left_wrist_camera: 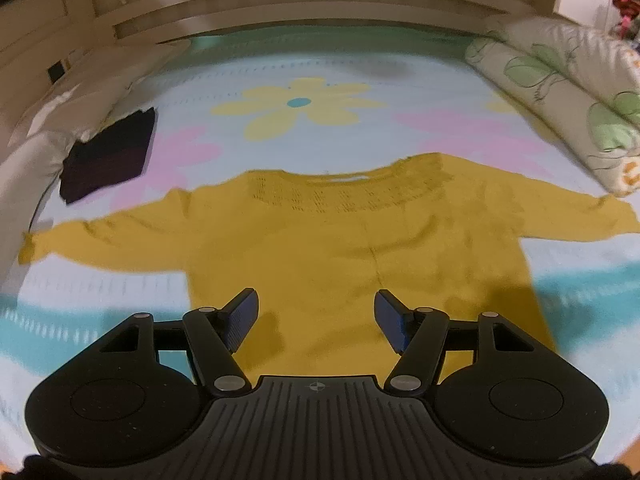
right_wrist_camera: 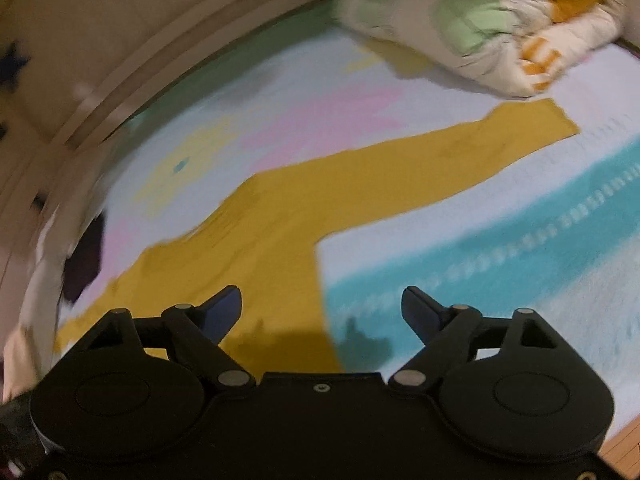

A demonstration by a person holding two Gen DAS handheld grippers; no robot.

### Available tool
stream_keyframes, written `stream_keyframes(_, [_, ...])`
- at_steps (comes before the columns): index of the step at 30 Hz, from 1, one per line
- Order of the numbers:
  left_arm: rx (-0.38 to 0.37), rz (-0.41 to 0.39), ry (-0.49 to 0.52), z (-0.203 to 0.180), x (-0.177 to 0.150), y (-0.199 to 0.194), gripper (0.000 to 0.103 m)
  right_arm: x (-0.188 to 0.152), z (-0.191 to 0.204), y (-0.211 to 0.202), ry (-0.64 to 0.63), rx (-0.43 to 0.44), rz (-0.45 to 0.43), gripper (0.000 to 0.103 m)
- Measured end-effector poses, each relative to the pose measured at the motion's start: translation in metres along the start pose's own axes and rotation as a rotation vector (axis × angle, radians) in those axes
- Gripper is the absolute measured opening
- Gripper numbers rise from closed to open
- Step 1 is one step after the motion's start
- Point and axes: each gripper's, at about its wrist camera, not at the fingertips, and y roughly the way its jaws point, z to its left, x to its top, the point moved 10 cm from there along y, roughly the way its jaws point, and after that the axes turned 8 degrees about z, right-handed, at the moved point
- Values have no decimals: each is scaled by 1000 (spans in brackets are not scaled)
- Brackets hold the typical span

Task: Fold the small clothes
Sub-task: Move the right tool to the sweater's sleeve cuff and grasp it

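A mustard-yellow knitted sweater (left_wrist_camera: 344,248) lies flat on the flowered bed sheet (left_wrist_camera: 304,80), both sleeves spread out sideways and its neckline toward the headboard. My left gripper (left_wrist_camera: 316,320) hovers open over the sweater's lower body, with nothing between its blue pads. In the right wrist view the same sweater (right_wrist_camera: 256,248) runs diagonally, its right sleeve (right_wrist_camera: 500,140) stretched toward the upper right. My right gripper (right_wrist_camera: 322,312) stands open above the sweater's right side edge, half over yellow cloth and half over the teal stripe of the sheet (right_wrist_camera: 500,248). Nothing is held.
A folded dark garment (left_wrist_camera: 108,156) lies on the sheet at the left, next to a pale pillow (left_wrist_camera: 36,140). A rolled floral quilt (left_wrist_camera: 568,92) sits at the right, seen also as the quilt (right_wrist_camera: 480,12) at the top. The wooden headboard (left_wrist_camera: 304,4) closes the far side.
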Motion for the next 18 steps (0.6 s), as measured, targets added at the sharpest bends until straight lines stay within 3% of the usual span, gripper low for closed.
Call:
stream_keyframes(4, [28, -12, 28, 0, 25, 21, 63, 39, -58, 22, 108, -64, -42, 79])
stream_keyframes(6, [19, -18, 12, -2, 34, 29, 63, 54, -89, 30, 156, -92, -73, 72])
stream_keyframes(8, [0, -9, -17, -4, 38, 39, 62, 65, -114, 36, 188, -116, -100, 72])
stream_keyframes(12, [-20, 40, -9, -14, 36, 59, 59, 87, -156, 50, 286, -81, -151, 64])
stream_keyframes(18, [17, 76, 16, -12, 37, 85, 59, 99, -199, 74, 373, -77, -206, 64])
